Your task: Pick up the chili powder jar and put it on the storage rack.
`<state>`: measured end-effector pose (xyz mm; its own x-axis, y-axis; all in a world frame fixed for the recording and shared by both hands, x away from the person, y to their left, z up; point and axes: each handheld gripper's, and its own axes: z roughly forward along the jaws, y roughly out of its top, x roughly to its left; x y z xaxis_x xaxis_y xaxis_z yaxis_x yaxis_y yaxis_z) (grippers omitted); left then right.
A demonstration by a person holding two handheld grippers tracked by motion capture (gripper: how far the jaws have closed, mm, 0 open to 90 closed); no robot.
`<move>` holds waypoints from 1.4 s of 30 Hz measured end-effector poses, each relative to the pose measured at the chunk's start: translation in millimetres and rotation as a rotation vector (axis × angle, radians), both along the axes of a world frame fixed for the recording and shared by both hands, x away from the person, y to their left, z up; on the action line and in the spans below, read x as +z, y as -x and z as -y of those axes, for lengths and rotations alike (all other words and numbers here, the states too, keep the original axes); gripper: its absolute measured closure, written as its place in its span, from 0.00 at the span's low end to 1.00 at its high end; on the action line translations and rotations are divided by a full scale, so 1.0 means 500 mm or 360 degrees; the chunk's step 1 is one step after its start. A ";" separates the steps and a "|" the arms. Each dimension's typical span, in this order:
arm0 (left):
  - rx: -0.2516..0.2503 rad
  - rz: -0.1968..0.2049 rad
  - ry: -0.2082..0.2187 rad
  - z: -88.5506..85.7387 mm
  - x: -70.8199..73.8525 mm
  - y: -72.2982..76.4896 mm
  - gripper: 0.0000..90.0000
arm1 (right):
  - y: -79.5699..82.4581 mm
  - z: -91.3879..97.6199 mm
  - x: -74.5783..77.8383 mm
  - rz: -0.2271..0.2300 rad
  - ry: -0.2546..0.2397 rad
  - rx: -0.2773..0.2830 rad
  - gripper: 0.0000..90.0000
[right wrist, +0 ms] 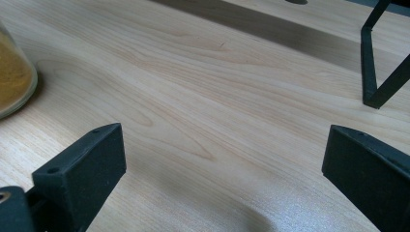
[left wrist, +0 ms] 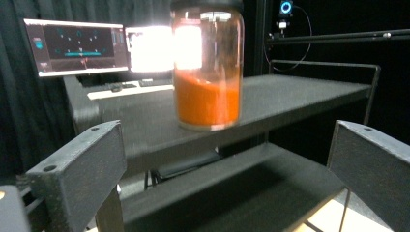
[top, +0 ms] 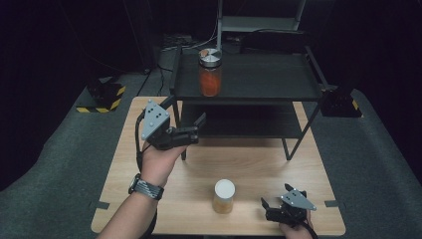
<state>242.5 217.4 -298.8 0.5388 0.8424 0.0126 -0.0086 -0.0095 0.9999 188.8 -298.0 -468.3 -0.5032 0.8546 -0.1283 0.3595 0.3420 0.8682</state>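
A glass jar of red-orange powder [top: 210, 74] with a silver lid stands on the top shelf of a black rack [top: 268, 79]. My left gripper [top: 185, 112] is open, held in the air just in front of the rack's left side and below the jar. In the left gripper view the red-orange jar [left wrist: 208, 72] stands ahead between the wide-apart jaws of the left gripper [left wrist: 227, 169]. A second jar [top: 224, 195], white-lidded with yellow powder, stands on the wooden table [top: 259, 164]. My right gripper [top: 276, 196] rests open to its right; the yellow jar's edge [right wrist: 12, 77] shows left of the right gripper [right wrist: 222, 164].
The rack has a lower shelf [top: 249, 122], and its front legs [right wrist: 374, 72] stand on the table. Behind the rack are lit monitors [left wrist: 77, 46] and dark curtains. Bare wood [right wrist: 217, 96] lies ahead of the right gripper.
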 end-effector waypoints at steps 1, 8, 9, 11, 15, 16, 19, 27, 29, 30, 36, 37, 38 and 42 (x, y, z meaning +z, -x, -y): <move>-0.0006 -0.0011 0.0001 -0.002 -0.004 0.001 0.00 | 0.000 0.000 0.000 0.0000 0.0003 0.0002 0.01; -0.0021 -0.0061 -0.0033 -0.012 -0.027 0.011 0.00 | 0.000 -0.001 0.000 0.0002 0.0005 0.0001 0.01; -0.0025 -0.0073 -0.0031 -0.013 -0.030 0.012 0.00 | 0.000 -0.001 0.000 0.0001 0.0005 0.0001 0.01; -0.0034 -0.0090 -0.0029 -0.017 -0.037 0.017 0.00 | 0.000 -0.001 0.000 0.0002 0.0005 -0.0001 0.01; -0.0053 -0.0127 -0.0059 -0.018 -0.048 0.026 0.00 | 0.000 -0.002 0.001 -0.0001 0.0012 0.0001 0.01; -0.0054 -0.0130 -0.0066 -0.017 -0.050 0.027 0.00 | 0.000 -0.003 0.001 -0.0001 0.0013 0.0001 0.01; -0.0052 -0.0148 -0.0076 -0.015 -0.059 0.032 0.00 | 0.001 -0.004 0.000 0.0003 0.0017 0.0000 0.01; -0.0069 -0.0232 -0.0116 -0.024 -0.096 0.037 0.00 | 0.001 -0.005 0.001 0.0005 0.0027 0.0002 0.01; -0.0067 -0.0249 -0.0117 -0.027 -0.105 0.040 0.00 | 0.001 -0.006 0.001 0.0004 0.0028 0.0001 0.01; -0.0063 -0.0260 -0.0120 -0.028 -0.110 0.041 0.00 | 0.001 -0.006 0.001 0.0005 0.0029 0.0001 0.01; -0.0049 -0.0306 -0.0147 -0.044 -0.139 0.050 0.00 | 0.003 -0.008 0.000 0.0011 0.0036 0.0001 0.01; -0.0045 -0.0314 -0.0151 -0.047 -0.145 0.052 0.00 | 0.003 -0.008 0.001 0.0011 0.0039 0.0001 0.01; -0.0041 -0.0321 -0.0155 -0.049 -0.152 0.054 0.00 | 0.003 -0.009 0.001 0.0011 0.0042 0.0000 0.01; -0.0026 -0.0375 -0.0150 -0.063 -0.184 0.061 0.00 | 0.004 -0.011 0.001 0.0014 0.0051 -0.0002 0.01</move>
<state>211.9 248.8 -390.6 0.5497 0.8345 -0.0369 0.2235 -0.1044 0.9691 186.9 -292.3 -468.0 -0.5010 0.8505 -0.1600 0.3522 0.3692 0.8600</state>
